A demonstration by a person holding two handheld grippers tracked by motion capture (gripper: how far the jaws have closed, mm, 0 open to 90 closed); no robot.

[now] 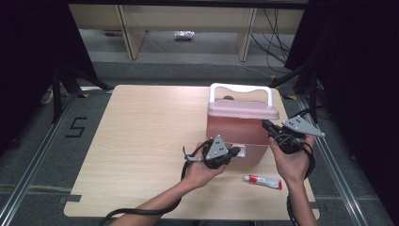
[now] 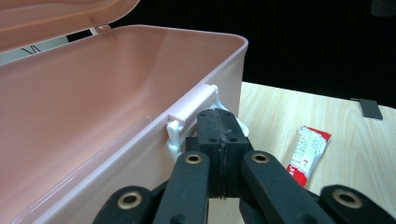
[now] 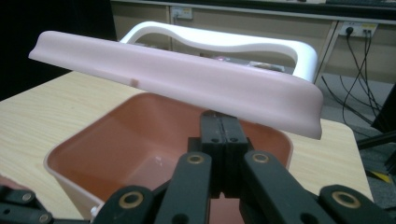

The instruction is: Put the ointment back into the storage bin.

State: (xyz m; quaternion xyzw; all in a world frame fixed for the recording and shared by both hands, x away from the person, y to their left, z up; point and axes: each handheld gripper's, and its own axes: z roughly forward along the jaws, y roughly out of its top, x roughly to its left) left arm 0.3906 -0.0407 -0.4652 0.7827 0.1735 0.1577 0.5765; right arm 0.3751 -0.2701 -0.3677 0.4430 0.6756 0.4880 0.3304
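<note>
At the table's far right, two hand-held grippers work on opening a pink storage box [image 1: 237,134].

The left gripper [image 2: 220,140], jaws clenched with nothing between them, presses at the box's white front latch [image 2: 187,119]. The right gripper [image 3: 223,133], jaws also clenched empty, sits just under the lid [image 3: 187,84], which is propped partly up over an empty interior. A small red-and-white tube [image 1: 262,181] lies on the table near the right hand. The lid looks about half raised, not yet fully open.
</note>
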